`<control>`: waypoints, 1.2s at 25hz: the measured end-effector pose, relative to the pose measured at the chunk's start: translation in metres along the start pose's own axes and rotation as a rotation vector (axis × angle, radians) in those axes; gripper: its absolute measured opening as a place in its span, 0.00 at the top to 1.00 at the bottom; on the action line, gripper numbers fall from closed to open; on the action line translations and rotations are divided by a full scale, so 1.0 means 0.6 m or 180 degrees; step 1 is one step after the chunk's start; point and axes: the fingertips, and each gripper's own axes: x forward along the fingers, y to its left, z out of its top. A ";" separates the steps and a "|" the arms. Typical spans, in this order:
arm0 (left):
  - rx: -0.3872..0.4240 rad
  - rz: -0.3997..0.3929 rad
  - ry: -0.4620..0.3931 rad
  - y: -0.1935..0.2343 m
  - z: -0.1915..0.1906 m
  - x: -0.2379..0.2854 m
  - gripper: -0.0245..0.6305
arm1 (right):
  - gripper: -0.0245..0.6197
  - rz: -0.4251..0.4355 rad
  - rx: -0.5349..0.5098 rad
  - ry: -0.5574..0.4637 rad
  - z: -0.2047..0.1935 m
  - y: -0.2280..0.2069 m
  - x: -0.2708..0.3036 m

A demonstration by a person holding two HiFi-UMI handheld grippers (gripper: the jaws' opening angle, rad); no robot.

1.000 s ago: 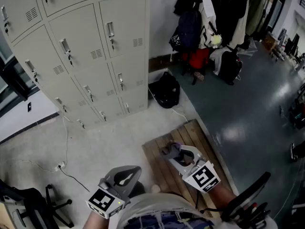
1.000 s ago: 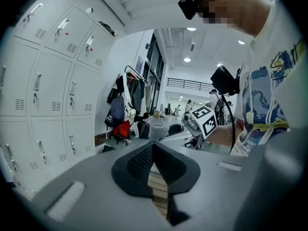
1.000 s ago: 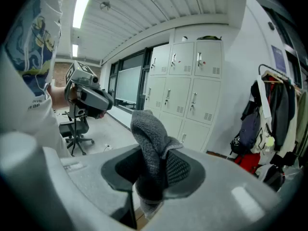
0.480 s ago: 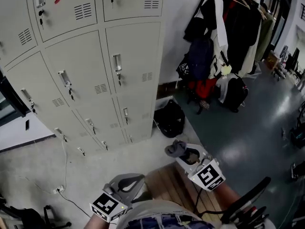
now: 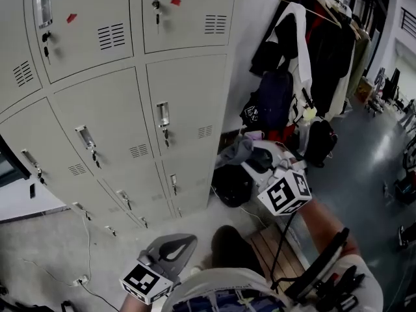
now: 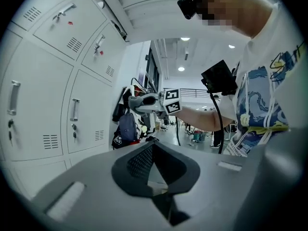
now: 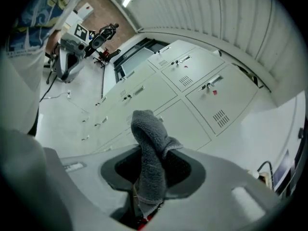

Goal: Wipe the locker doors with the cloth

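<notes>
A bank of pale grey locker doors (image 5: pixel 130 103) fills the upper left of the head view, each with a handle and a vent. My right gripper (image 5: pixel 242 149) is raised at mid height, just right of the lockers' lower doors, shut on a grey cloth (image 5: pixel 235 151). In the right gripper view the cloth (image 7: pixel 150 150) sticks up out of the jaws, with the locker doors (image 7: pixel 183 114) a short way beyond it. My left gripper (image 5: pixel 174 244) hangs low by my body, shut and holding nothing. Its own view shows the lockers (image 6: pixel 53 105) at left.
A coat rack (image 5: pixel 312 51) with dark jackets and bags stands right of the lockers. A black bag (image 5: pixel 233 184) lies on the floor at the lockers' foot. A wooden pallet (image 5: pixel 270 252) sits below my right arm. A cable (image 5: pixel 58 275) runs over the floor at lower left.
The right gripper has risen with the cloth from over the pallet toward the lockers. My head has tipped up, so higher locker doors show. The left gripper has stayed low.
</notes>
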 end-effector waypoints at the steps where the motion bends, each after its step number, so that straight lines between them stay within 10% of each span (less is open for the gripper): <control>1: -0.0005 0.0031 -0.0018 0.012 0.001 -0.001 0.96 | 0.78 -0.0060 -0.0076 -0.0027 0.002 -0.027 0.021; 16: 0.0038 0.0543 -0.0011 0.181 0.040 0.057 0.96 | 0.78 -0.0614 -0.1112 -0.0352 0.011 -0.326 0.272; 30: -0.0027 0.0373 0.0135 0.228 0.046 0.151 0.96 | 0.78 0.0008 -0.0848 -0.0286 -0.116 -0.191 0.342</control>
